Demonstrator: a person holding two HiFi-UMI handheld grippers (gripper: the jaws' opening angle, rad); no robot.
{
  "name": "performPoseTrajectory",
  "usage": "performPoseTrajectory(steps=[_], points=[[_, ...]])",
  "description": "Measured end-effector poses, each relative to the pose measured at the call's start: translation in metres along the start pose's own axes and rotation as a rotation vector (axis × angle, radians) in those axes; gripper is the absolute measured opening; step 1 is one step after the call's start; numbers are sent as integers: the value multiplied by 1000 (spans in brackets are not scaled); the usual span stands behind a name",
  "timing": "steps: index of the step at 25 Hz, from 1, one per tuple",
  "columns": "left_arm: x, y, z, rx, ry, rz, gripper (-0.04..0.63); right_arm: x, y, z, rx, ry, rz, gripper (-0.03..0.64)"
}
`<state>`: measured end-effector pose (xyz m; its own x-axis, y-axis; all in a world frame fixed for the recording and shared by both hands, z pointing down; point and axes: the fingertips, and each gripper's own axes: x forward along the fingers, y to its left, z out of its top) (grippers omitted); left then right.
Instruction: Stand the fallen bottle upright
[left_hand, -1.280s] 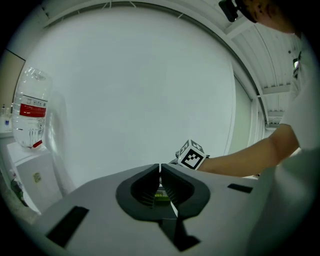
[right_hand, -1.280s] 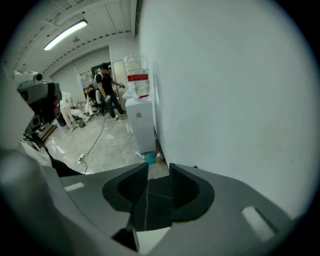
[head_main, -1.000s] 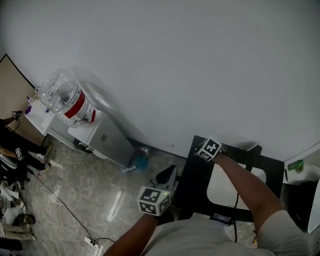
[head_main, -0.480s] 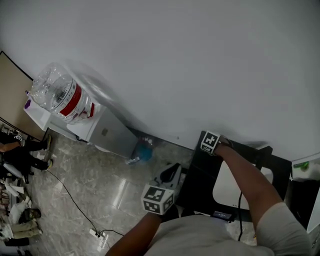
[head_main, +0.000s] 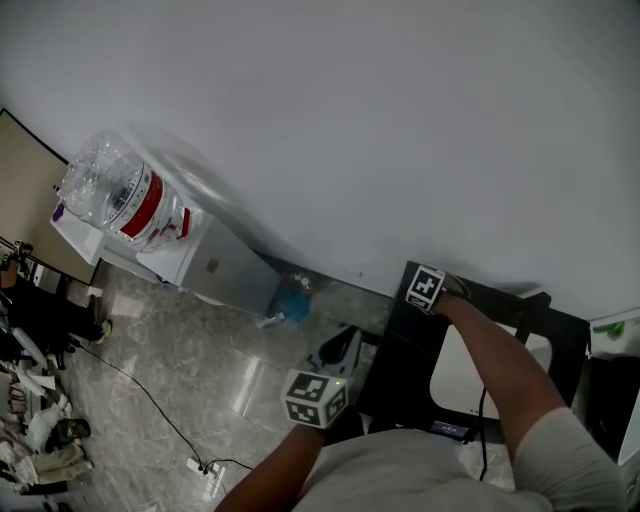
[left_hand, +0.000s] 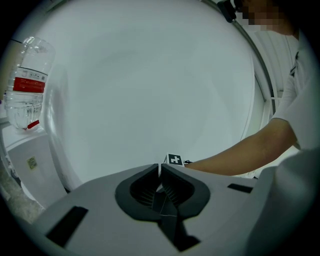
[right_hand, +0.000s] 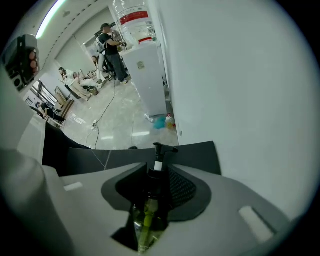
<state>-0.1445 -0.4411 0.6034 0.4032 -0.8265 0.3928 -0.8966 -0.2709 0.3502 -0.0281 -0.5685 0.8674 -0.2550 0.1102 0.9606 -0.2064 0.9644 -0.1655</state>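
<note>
Pump bottle (right_hand: 151, 205), clear with a yellow-green tube inside, runs lengthwise through the gap of the right gripper (right_hand: 159, 170). The jaws stand wide on either side of it, with no sign that they press on it. Its black pump head pokes out past the jaw tips, over the black surface (right_hand: 200, 155) close to the white wall (right_hand: 240, 90). That gripper points steeply down at the surface. The left gripper (left_hand: 160, 169) hangs beside the surface, its jaws clenched together on nothing.
</note>
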Motion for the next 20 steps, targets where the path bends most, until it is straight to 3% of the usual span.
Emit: performPoseTrajectory(steps=[6, 10, 14, 20], points=[[-3, -13, 4, 9, -9, -10, 8, -54, 7, 11, 62, -237, -61, 118], [-6, -31, 4, 24, -19, -17, 8, -94, 22, 1, 49, -391, -130, 115], [-9, -51, 2, 27, -34, -24, 8, -117, 42, -23, 56, -491, -197, 114], [-10, -83, 0, 43, -43, -43, 8, -127, 49, -56, 196, -610, -260, 115]])
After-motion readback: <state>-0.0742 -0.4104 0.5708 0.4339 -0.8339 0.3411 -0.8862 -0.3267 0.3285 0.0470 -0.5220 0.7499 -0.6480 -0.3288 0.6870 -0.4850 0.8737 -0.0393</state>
